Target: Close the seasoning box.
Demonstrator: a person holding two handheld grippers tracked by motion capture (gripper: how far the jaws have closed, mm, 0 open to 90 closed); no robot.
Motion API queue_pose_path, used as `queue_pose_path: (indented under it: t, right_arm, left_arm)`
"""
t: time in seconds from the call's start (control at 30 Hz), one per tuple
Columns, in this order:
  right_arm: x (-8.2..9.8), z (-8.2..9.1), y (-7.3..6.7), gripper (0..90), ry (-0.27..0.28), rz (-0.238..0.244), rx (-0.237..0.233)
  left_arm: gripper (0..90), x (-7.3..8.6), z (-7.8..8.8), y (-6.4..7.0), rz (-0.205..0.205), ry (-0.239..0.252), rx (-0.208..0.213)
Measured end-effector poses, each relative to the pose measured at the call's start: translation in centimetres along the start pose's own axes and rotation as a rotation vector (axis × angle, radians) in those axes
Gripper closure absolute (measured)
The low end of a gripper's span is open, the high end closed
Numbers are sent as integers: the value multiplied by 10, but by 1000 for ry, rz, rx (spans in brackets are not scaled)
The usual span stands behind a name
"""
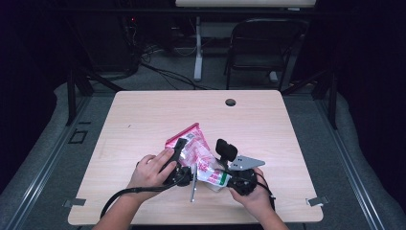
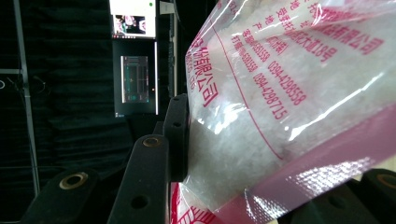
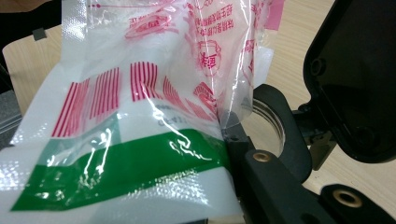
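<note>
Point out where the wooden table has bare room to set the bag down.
The far half of the light wooden table, up to the round cable hole, is bare, as are the left and right edges. The near middle is crowded: the clear plastic bag with pink print sits between the left gripper and right gripper.

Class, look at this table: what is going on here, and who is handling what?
A person stands at a wooden table with a claw in each hand. Both claws grip one clear plastic bag printed in red, with a green stripe at one end and white grains inside. The left claw holds the bag's side with the red print, and the right claw is clamped on the end with the green stripe. The bag is held between them near the table's front edge.
</note>
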State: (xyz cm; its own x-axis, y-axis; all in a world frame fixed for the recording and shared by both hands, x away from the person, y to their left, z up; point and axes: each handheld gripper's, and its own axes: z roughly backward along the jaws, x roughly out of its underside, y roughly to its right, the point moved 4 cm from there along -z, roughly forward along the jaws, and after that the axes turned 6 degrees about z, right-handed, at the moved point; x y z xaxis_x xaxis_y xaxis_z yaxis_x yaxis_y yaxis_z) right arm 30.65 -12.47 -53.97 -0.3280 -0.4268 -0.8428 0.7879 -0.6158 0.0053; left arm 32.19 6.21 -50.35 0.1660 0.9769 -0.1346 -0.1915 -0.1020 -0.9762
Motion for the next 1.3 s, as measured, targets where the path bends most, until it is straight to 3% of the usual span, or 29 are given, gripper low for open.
queue_pose_path:
  t: [1.3]
  right_arm:
    - [1, -1, 0, 900, -2, 1, 8]
  left_arm:
    - [700, -3, 2, -2, 10, 18, -5]
